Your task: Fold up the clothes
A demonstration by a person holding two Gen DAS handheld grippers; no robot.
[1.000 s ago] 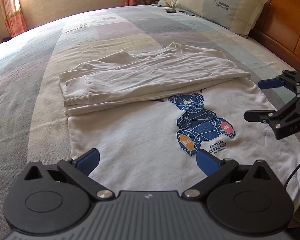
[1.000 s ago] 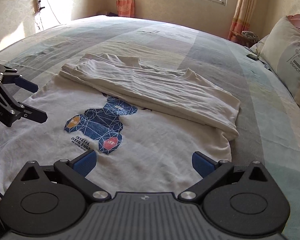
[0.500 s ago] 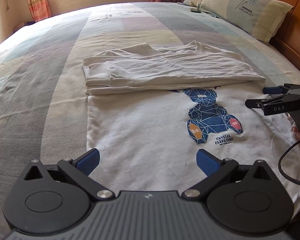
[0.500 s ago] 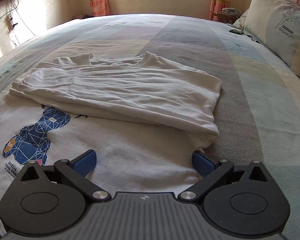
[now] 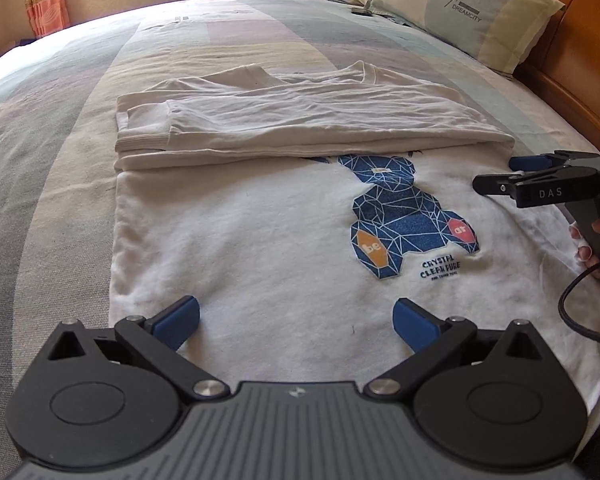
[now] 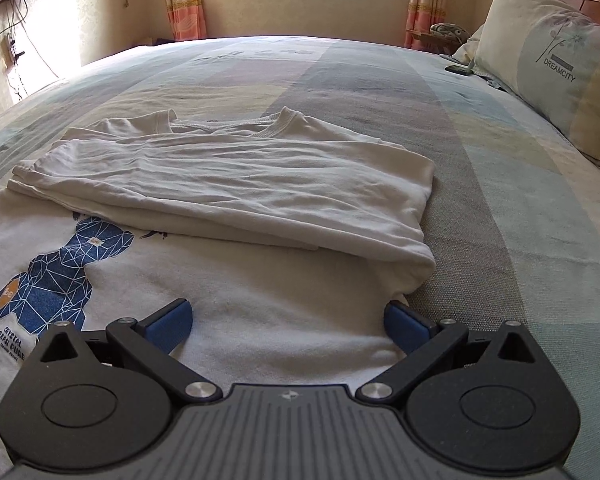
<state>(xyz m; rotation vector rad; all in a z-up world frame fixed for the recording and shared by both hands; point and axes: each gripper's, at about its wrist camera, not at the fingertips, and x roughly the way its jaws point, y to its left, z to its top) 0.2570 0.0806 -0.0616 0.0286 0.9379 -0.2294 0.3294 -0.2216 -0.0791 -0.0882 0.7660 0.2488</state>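
Both the left gripper (image 5: pixel 296 320) and right gripper (image 6: pixel 286 320) hover spread wide and empty over the near half of the white T-shirt (image 5: pixel 240 240), whose far half already lies folded over, bear print (image 5: pixel 404 216) half showing, so I'd say further folds remain.

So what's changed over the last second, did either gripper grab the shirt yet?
No grab yet. The right gripper swung toward the t-shirt's right edge and dropped low over it; the left gripper eased closer to the hem. Both stayed open. The shirt's folded top half and the pillow haven't moved.
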